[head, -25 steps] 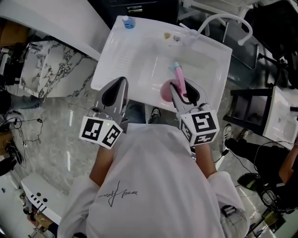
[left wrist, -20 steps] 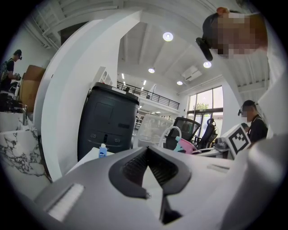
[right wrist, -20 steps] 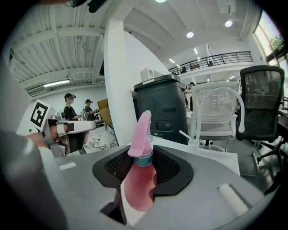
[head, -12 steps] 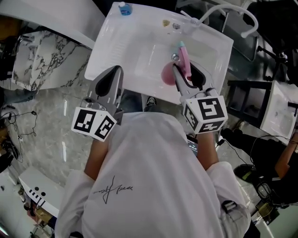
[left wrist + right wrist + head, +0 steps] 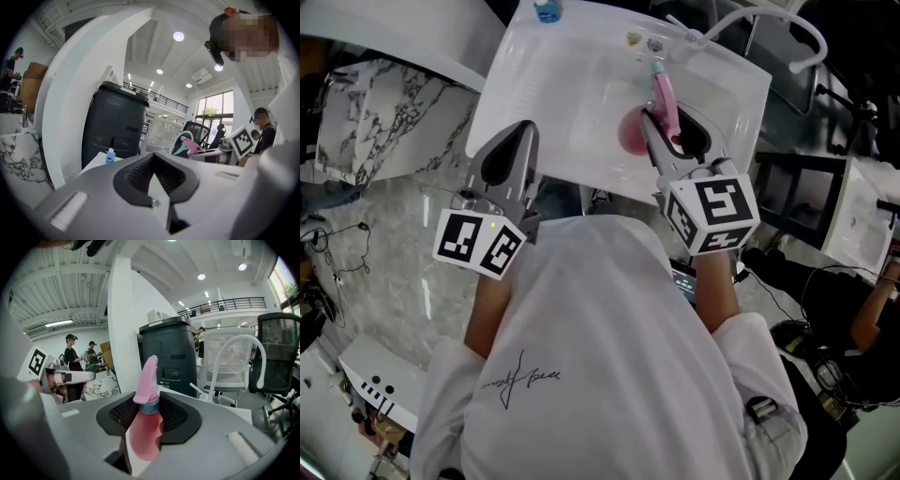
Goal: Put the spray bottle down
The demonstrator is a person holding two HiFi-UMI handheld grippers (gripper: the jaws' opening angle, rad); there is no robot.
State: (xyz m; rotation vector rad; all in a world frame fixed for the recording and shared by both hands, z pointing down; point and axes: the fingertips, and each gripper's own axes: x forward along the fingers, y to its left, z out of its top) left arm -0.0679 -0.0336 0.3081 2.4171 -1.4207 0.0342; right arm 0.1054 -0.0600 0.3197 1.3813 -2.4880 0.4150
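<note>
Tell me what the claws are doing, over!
Right claw shut on pink spray bottle, over white sink. Left claw shut, empty. Small blue bottle away at sink corner.

A dark cabinet (image 5: 110,126) stands beside a curved white wall (image 5: 65,108), lights (image 5: 178,36) overhead.

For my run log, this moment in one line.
right gripper: jaws on pink spray bottle | left gripper: jaws shut, empty | bottle: over white sink

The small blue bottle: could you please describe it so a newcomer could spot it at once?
Find the white washbasin. At its far left corner a small blue bottle stands alone. Unlike the pink spray bottle in the right gripper, it is blue and untouched.
</note>
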